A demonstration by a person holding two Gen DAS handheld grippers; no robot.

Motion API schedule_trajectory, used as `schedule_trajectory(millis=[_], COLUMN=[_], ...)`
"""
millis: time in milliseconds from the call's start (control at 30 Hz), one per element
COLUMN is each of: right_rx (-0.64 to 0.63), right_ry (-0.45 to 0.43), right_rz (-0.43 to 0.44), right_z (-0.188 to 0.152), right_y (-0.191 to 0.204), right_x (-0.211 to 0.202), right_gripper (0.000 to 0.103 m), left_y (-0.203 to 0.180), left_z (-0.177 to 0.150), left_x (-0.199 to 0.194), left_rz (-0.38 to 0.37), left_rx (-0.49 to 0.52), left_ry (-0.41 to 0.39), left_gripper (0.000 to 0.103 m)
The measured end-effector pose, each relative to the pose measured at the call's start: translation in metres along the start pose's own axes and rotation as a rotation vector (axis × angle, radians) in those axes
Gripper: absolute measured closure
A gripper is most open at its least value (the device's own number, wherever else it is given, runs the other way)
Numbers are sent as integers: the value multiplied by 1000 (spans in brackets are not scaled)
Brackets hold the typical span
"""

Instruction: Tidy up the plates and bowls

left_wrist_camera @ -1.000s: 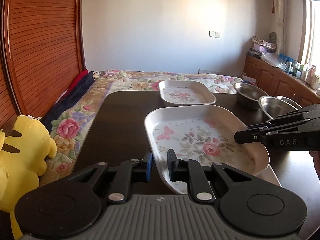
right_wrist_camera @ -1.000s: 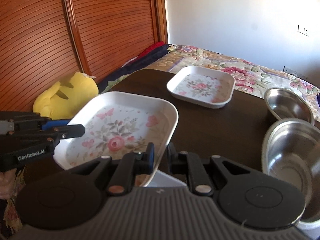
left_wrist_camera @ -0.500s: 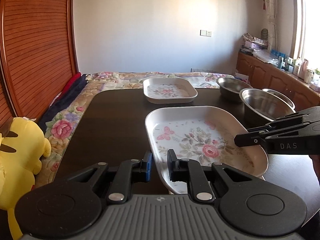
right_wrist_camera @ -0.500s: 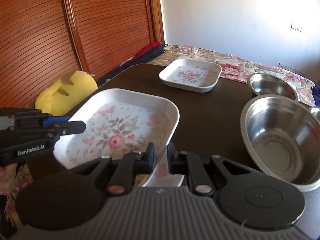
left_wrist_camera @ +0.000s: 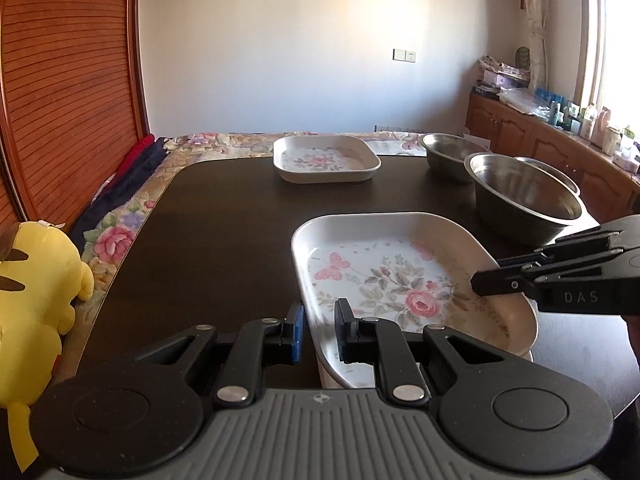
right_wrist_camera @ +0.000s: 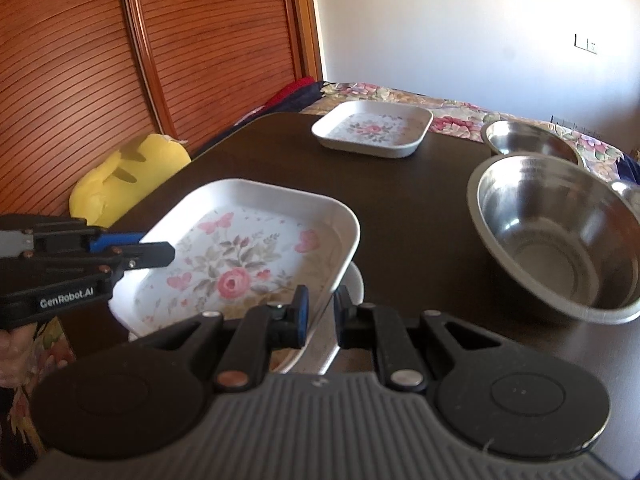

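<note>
Both grippers are clamping one floral tray (left_wrist_camera: 404,276) by opposite rims: the left gripper (left_wrist_camera: 319,330) is pinching its near left edge, and the right gripper (right_wrist_camera: 320,316) is pinching its right edge, so the tray is sitting tilted just above the dark table (left_wrist_camera: 224,220). Something white is peeking out beneath the tray at its near corner, but the tray and the gripper bodies are hiding most of it, so what it is cannot be told. The rim where each pair of pads is meeting is partly covered by the fingers themselves. In the left wrist view the right gripper is reaching in from the right with "DAS" readable on its side, and its body is running off the picture's edge. In the right wrist view the left gripper is coming in from the left, showing "GenRobot.AI", with only a sliver of the person's hand (right_wrist_camera: 14,344) visible below it. A smaller floral tray (left_wrist_camera: 326,158) is lying at the far middle of the table, well apart. To the right, a large steel bowl (right_wrist_camera: 556,236) is standing near the held tray, a second bowl (right_wrist_camera: 528,138) is behind it, and a third is showing only as a strip of rim (left_wrist_camera: 548,168). A yellow plush toy (left_wrist_camera: 36,276) is lying left of the table, cut off by the frame.
</note>
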State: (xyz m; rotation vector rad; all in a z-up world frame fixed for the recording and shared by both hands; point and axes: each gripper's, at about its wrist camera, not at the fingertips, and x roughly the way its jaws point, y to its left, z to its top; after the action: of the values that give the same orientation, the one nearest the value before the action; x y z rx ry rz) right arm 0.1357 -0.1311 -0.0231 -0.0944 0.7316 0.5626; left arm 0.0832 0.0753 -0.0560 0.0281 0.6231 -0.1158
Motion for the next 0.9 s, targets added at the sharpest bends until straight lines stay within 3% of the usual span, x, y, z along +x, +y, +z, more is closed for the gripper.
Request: schedule_trajectory(millis=[900], right_rx=[-6], right_ry=[-19], right_rz=[-20], right_z=[-16], right_y=[4], right_x=[-11], right_gripper=[88], left_y=[-3], left_z=[-19], left_x=[7], left_rz=[-8], left_rx=[12], left_ry=[35], left_gripper=[86])
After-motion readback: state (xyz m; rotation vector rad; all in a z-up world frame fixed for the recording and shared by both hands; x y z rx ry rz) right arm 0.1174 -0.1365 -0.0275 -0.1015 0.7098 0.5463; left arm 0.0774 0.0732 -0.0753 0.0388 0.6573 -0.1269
